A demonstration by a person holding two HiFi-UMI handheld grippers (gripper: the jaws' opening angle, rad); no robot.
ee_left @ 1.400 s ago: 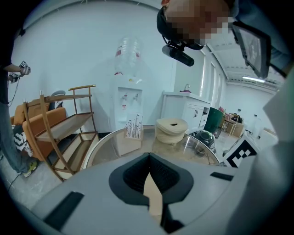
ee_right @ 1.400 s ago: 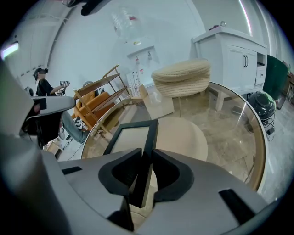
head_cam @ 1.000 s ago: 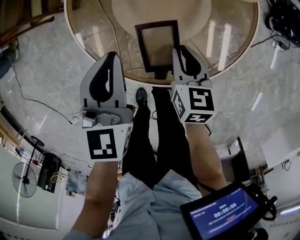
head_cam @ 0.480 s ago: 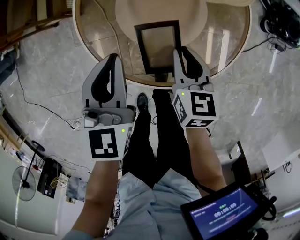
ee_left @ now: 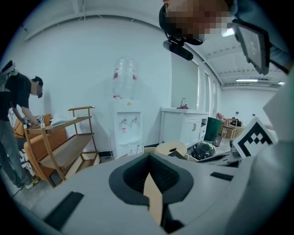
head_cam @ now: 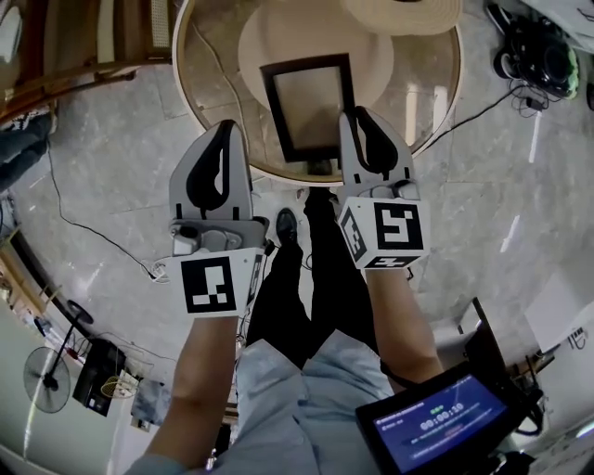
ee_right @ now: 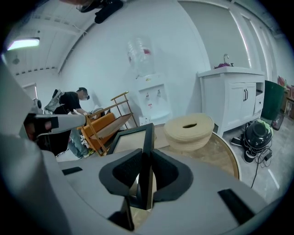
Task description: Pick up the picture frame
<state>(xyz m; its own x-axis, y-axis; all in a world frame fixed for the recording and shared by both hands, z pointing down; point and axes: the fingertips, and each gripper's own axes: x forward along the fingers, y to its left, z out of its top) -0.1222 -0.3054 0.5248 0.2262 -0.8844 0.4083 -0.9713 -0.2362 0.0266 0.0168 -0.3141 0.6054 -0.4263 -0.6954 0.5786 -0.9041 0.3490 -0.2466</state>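
the right gripper (ee_right: 145, 170) is clamped on the right edge of the dark rectangular picture frame (head_cam: 309, 102), above the round glass table (head_cam: 206, 111); the left gripper (ee_left: 149, 179), jaws together and empty, sits left of the frame.

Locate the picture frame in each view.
Head view: picture frame top centre, above the round table, right edge in the right gripper.
Left gripper view: only a dark corner, probably it, beside the straw hat.
Right gripper view: dead centre, edge clamped between the jaws.
Shared landmark: the straw hat.
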